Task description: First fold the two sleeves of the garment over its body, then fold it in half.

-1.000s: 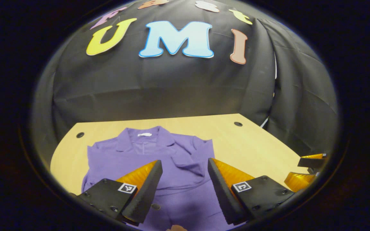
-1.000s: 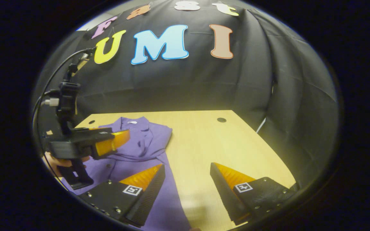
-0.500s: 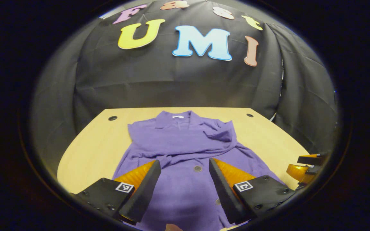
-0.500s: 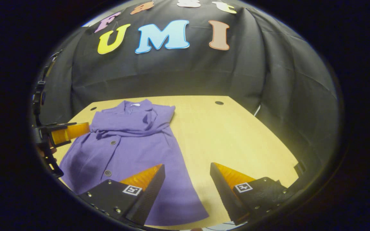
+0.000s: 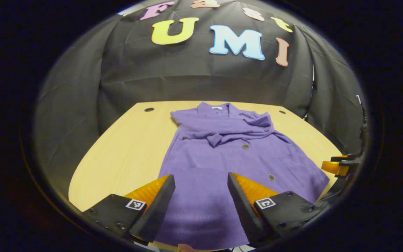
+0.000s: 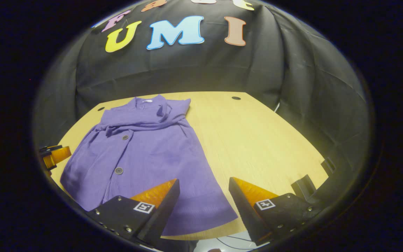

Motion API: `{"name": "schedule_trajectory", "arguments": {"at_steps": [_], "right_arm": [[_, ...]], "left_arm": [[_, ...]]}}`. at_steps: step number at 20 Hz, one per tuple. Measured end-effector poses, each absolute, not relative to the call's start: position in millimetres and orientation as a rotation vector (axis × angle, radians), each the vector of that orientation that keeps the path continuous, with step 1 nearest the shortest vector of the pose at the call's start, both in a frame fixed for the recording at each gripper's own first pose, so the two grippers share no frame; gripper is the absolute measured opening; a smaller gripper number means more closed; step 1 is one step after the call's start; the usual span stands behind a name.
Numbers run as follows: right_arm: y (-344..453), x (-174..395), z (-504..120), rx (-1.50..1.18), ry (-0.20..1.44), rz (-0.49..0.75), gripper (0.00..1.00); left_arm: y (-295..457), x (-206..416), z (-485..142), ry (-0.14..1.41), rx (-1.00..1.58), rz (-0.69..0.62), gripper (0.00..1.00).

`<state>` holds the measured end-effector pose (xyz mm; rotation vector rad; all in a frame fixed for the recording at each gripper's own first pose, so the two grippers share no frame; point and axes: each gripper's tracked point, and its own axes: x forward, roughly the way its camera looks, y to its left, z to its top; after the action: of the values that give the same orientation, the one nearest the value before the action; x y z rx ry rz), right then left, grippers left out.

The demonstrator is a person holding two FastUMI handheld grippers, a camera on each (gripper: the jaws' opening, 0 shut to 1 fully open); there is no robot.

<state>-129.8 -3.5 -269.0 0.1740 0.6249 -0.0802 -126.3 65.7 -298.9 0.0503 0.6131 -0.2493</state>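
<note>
A purple buttoned garment [image 5: 229, 157] lies flat on the wooden table [image 5: 124, 150], collar toward the wall, both sleeves folded across its chest. In the right gripper view the garment [image 6: 142, 150] covers the table's left half. My left gripper [image 5: 201, 196] is open above the hem's left part, nothing between its fingers. My right gripper [image 6: 203, 201] is open over the hem's right corner, empty as well. In the left gripper view the right gripper [image 5: 338, 166] peeks in at the right edge. The left gripper [image 6: 52, 155] appears at the left edge of the right gripper view.
The table's right half [image 6: 264, 140] is bare wood with small dark holes near the far corners [image 6: 236, 98]. Black cloth walls close the booth behind and to the sides. A cable [image 6: 229, 241] runs below the table's front edge.
Both grippers have drawn back toward the table's front edge and risen, so the whole garment down to its hem has come into view. Both stay open and empty.
</note>
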Motion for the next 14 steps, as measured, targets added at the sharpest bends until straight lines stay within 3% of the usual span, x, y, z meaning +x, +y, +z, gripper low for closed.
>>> {"name": "schedule_trajectory", "arguments": {"at_steps": [14], "right_arm": [[-9.8,-149.2,-314.9,0.367,0.735,-0.093,0.89]], "left_arm": [[164.7,-185.9,-357.7,0.751,0.077,-0.125,0.96]]}}
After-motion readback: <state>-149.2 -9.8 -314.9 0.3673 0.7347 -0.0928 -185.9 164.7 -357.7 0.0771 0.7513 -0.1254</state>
